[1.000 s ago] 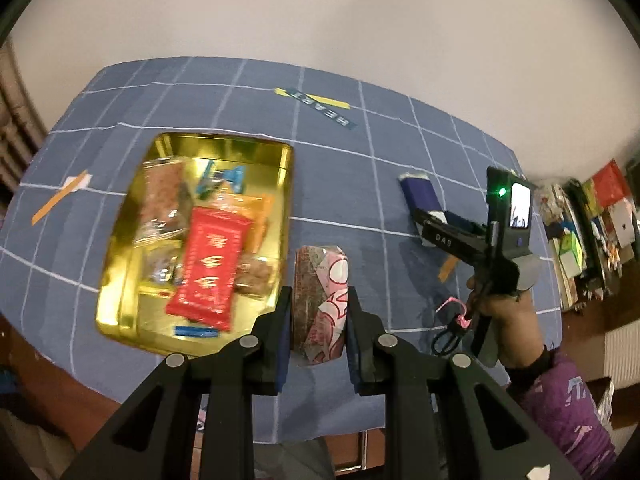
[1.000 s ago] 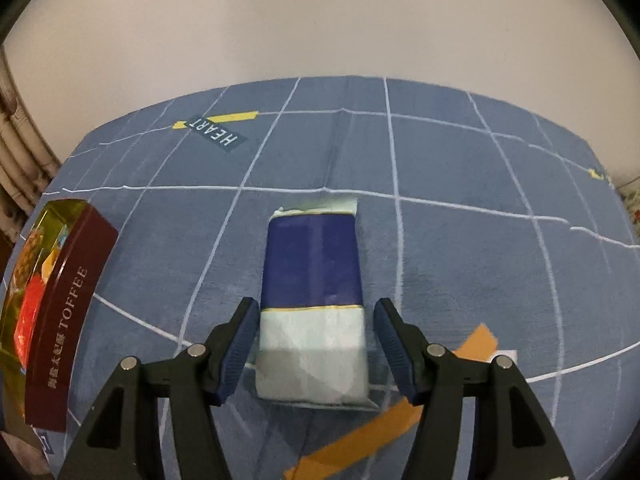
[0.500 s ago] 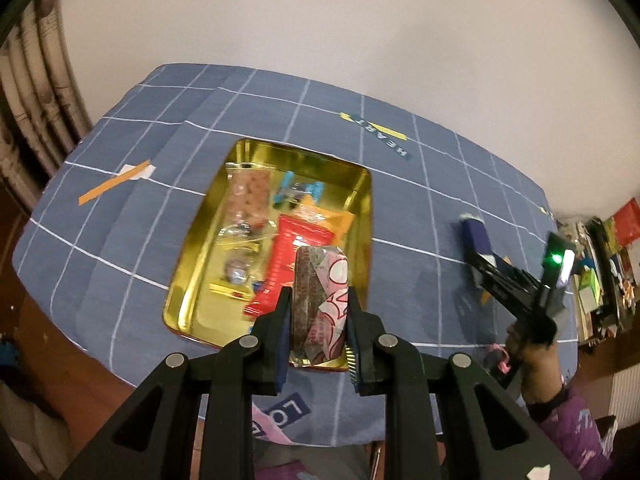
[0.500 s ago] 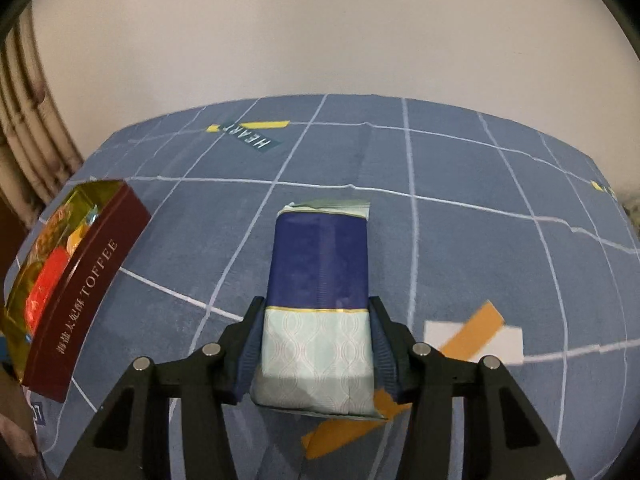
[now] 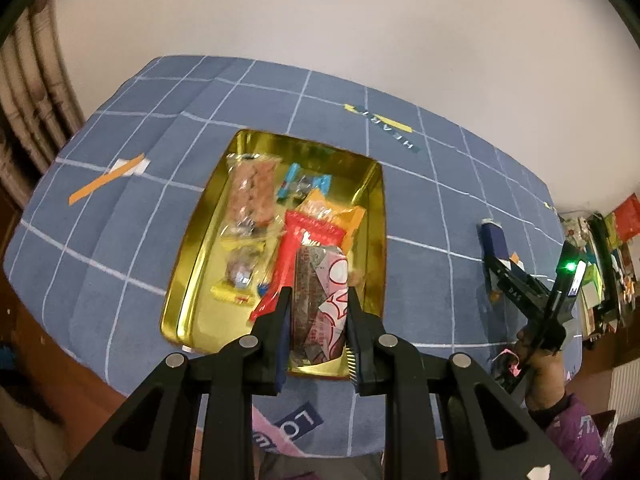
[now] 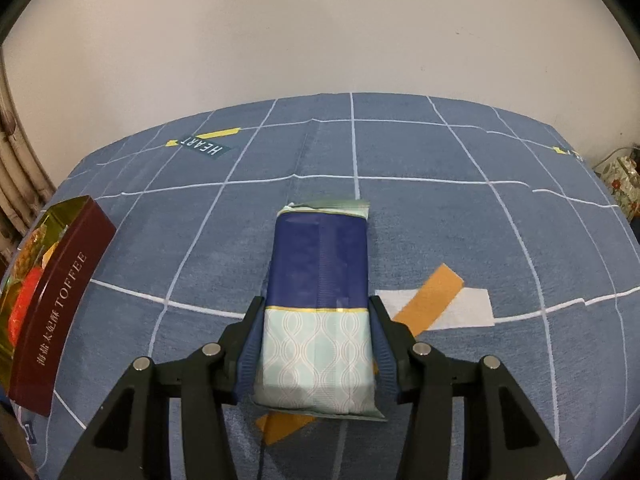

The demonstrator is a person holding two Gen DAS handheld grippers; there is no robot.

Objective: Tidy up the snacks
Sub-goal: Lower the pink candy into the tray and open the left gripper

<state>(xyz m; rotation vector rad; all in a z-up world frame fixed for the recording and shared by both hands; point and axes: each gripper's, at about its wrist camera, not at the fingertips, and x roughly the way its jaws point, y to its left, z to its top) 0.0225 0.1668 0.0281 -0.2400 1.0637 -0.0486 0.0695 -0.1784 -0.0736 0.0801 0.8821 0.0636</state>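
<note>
My left gripper (image 5: 318, 322) is shut on a pink and brown snack packet (image 5: 320, 300), held above the near right part of the gold tin (image 5: 192, 280). Several wrapped snacks lie in the tin, among them a red packet (image 5: 296, 248). My right gripper (image 6: 316, 344) is shut on the pale end of a navy and light-green snack pack (image 6: 320, 276), which lies over the blue grid cloth (image 6: 440, 208). The left wrist view shows the right gripper (image 5: 496, 276) at the far right with the navy pack (image 5: 494, 240).
The tin's maroon side marked TOFFEE (image 6: 60, 304) stands at the left of the right wrist view. Orange and white tape strips (image 6: 436, 300) lie beside the navy pack. A person's hand (image 5: 540, 368) holds the right gripper. Cluttered items (image 5: 600, 264) sit beyond the table's right edge.
My left gripper carried the pink packet from beside the tin to over its near right part. My right gripper's fingers closed onto the navy pack.
</note>
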